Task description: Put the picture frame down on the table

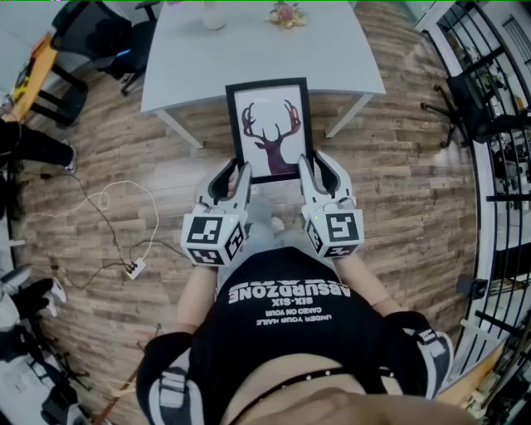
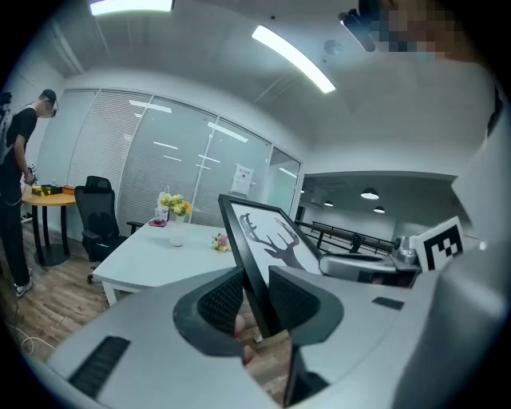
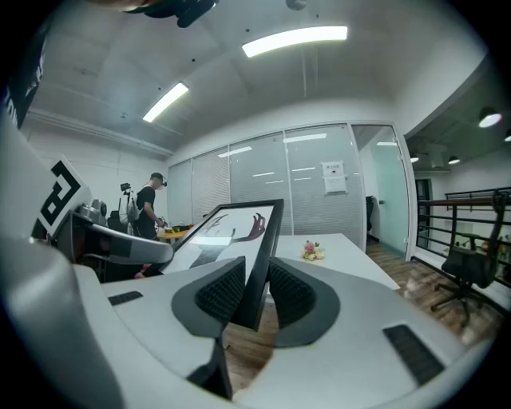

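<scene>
A black picture frame [image 1: 270, 129] with a dark deer-head print hangs in the air between me and the white table [image 1: 257, 50]. My left gripper [image 1: 236, 184] is shut on the frame's lower left edge [image 2: 254, 275]. My right gripper [image 1: 309, 174] is shut on its lower right edge [image 3: 259, 268]. The frame's top edge overlaps the table's near edge in the head view. In the left gripper view the frame [image 2: 267, 240] tilts away toward the table [image 2: 160, 256]. The right gripper view shows the frame's picture side [image 3: 231, 232] at a slant.
A white cup [image 1: 213, 15] and a small bunch of flowers [image 1: 287, 13] stand at the table's far side. Office chairs [image 1: 99, 37] stand to the left and another chair [image 1: 477, 100] to the right by black railings. A cable and power strip [image 1: 133, 267] lie on the wooden floor. A person [image 3: 148, 209] stands far off.
</scene>
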The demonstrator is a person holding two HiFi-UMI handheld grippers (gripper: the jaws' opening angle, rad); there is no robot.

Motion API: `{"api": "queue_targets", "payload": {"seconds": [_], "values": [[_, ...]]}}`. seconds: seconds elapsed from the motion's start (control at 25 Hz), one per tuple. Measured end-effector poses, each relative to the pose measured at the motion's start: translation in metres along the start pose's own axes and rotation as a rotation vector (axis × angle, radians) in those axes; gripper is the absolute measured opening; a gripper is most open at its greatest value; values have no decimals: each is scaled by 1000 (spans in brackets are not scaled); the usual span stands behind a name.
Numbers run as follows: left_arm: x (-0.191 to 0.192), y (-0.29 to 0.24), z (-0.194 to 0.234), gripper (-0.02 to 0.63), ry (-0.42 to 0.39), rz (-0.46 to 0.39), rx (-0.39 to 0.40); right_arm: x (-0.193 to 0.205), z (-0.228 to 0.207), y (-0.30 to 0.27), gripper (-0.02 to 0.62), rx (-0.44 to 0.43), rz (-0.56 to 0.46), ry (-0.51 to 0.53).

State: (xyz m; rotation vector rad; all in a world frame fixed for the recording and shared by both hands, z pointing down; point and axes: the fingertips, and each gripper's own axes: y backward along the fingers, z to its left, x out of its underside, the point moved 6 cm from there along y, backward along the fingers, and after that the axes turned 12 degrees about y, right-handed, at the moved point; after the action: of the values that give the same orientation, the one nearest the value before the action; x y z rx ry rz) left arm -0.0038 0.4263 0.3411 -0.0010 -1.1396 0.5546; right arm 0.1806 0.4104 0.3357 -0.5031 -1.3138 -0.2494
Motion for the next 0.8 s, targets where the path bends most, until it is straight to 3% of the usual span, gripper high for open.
{"api": "queue_targets", "payload": {"seconds": [0.36, 0.8], "values": [[-6, -25, 5, 112, -6, 13, -1, 5, -14, -20, 106, 17, 4, -17], [-38, -104, 25, 112, 6, 22, 17, -2, -60, -90, 107, 30, 18, -7]]}}
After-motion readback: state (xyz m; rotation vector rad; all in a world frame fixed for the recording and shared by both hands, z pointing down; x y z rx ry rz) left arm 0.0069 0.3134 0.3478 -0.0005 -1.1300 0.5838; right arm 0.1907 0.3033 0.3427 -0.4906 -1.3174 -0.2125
